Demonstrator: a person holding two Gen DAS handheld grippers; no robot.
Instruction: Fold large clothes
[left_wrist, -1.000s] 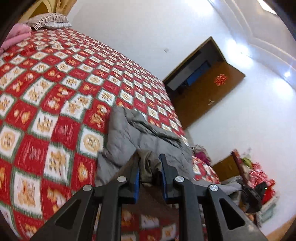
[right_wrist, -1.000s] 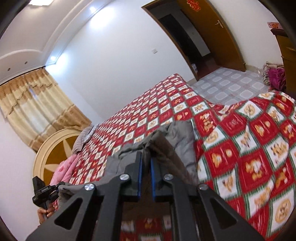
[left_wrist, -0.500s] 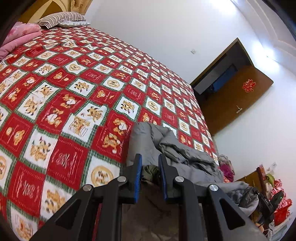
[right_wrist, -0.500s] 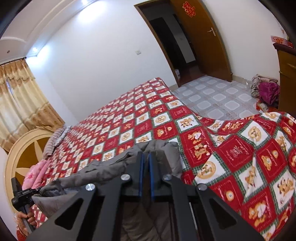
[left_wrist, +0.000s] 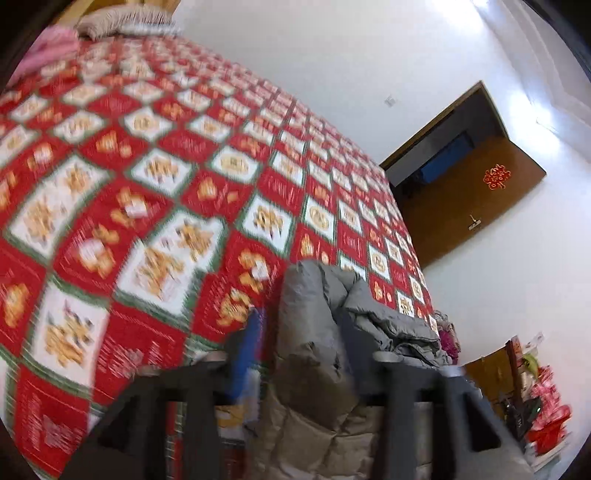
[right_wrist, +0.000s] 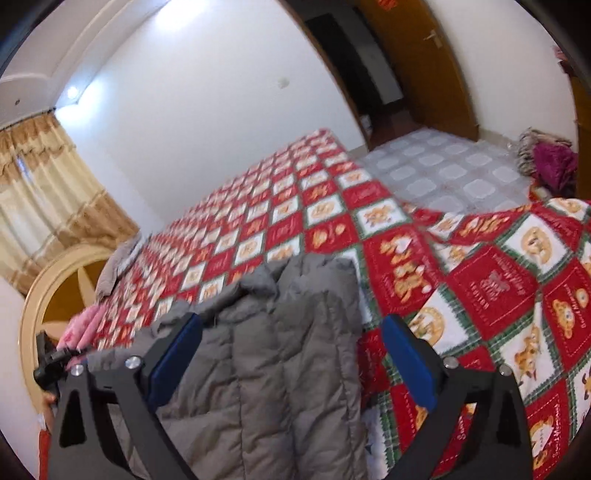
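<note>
- Both jaws had just been opening: the left gripper (left_wrist: 303, 343) and the right gripper (right_wrist: 291, 354) released the grey padded jacket (right_wrist: 266, 354).
- The jacket lay on the red checked bedspread (right_wrist: 491, 280), between the spread fingers.
- This fold seemed laid down.

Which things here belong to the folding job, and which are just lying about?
Part of the job:
- grey jacket, lying on the bed
- left gripper, fingers just opened, jacket between them
- right gripper, fingers just opened, jacket between them

Just lying about:
- pillow
- pink bedding
- clothes heap on the floor
- door
- curtain
</note>
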